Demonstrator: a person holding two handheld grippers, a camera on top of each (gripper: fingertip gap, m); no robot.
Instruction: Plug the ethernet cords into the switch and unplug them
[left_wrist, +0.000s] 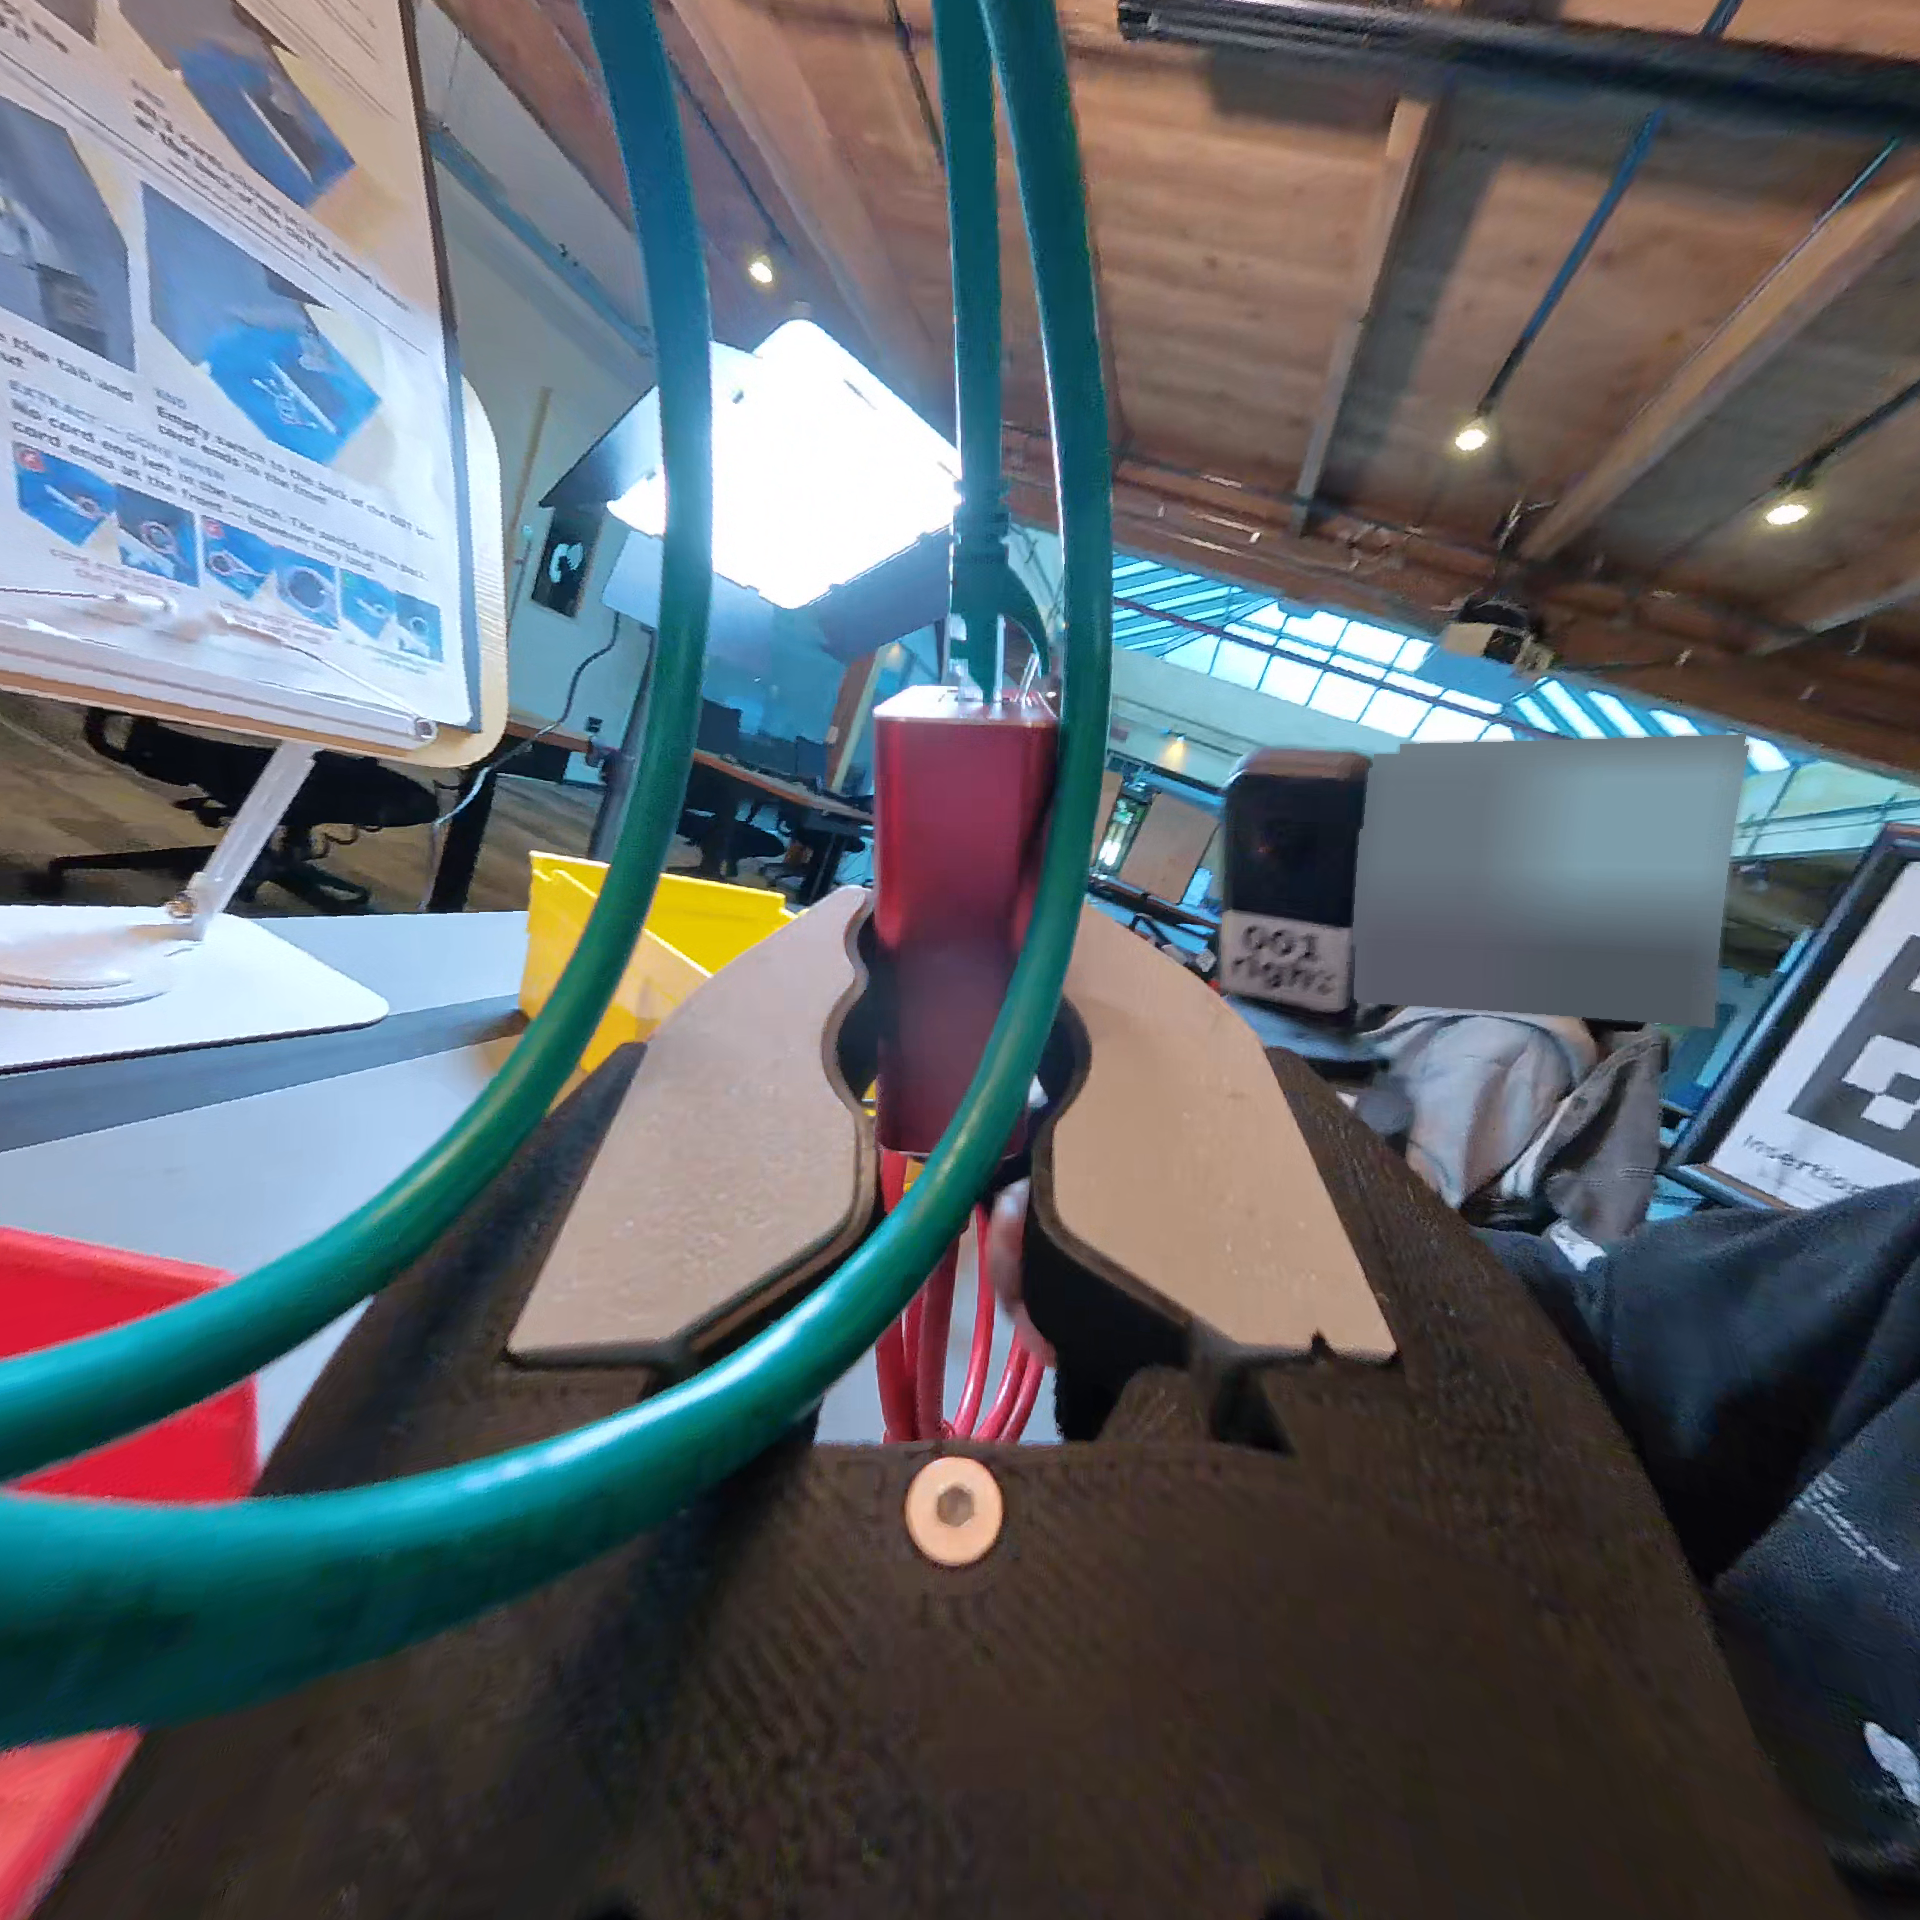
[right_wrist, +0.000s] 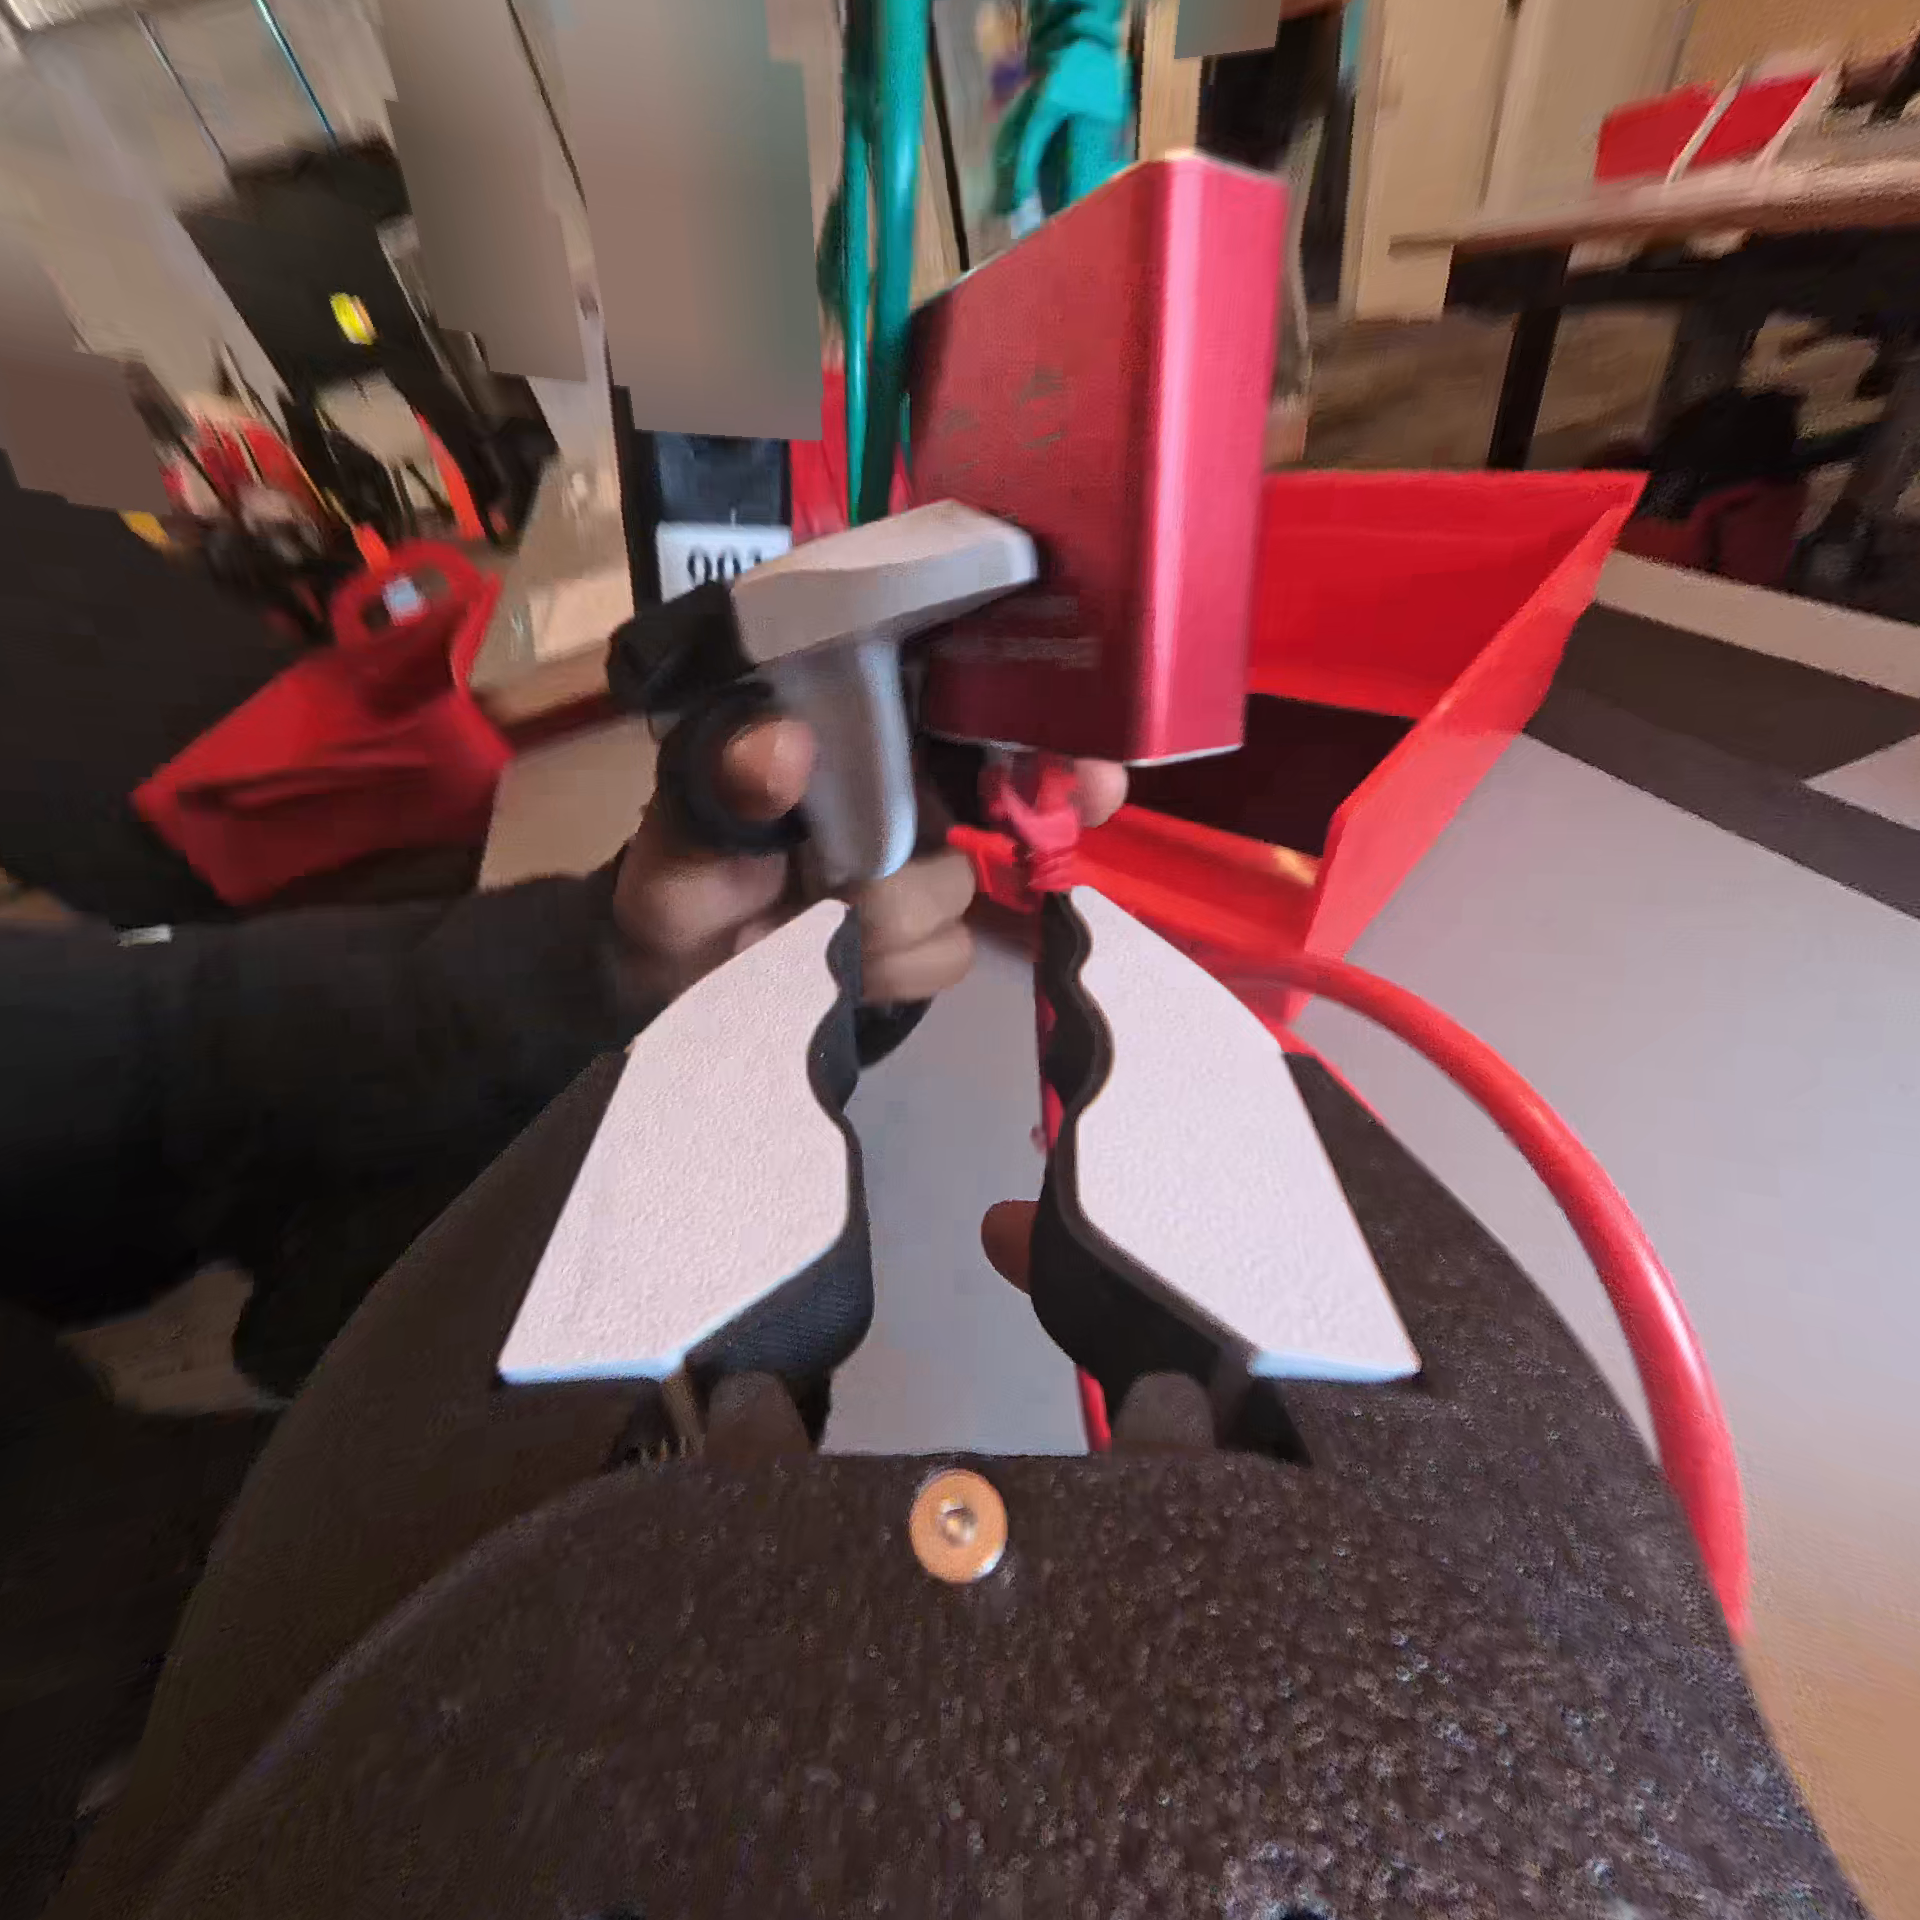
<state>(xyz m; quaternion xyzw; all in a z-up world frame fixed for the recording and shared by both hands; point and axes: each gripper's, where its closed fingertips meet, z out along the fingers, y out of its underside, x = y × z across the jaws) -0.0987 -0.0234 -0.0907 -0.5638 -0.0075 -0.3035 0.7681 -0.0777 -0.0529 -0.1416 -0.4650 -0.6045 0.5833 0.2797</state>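
Note:
My left gripper (left_wrist: 971, 935) is shut on the red switch (left_wrist: 956, 883) and holds it upright in the air. A green ethernet plug (left_wrist: 982, 582) sits in the switch's top end, and green cords (left_wrist: 644, 520) loop around it. Red cords (left_wrist: 966, 1351) hang from its lower end. In the right wrist view the switch (right_wrist: 1101, 468) is held by the left gripper's grey fingers (right_wrist: 883, 582). My right gripper (right_wrist: 951, 925) is open just below a red plug (right_wrist: 1023, 831) under the switch. A red cord (right_wrist: 1558, 1143) runs along its right finger and arcs to the right.
An open red bin (right_wrist: 1455, 623) stands on the grey table (right_wrist: 1610, 1039) behind the switch. A yellow bin (left_wrist: 644, 935), another red bin (left_wrist: 104, 1351) and an instruction sheet on a white stand (left_wrist: 229, 364) are at the left. A seated person (left_wrist: 1507, 1091) is opposite. About 6 cm separates my left fingertips from my right.

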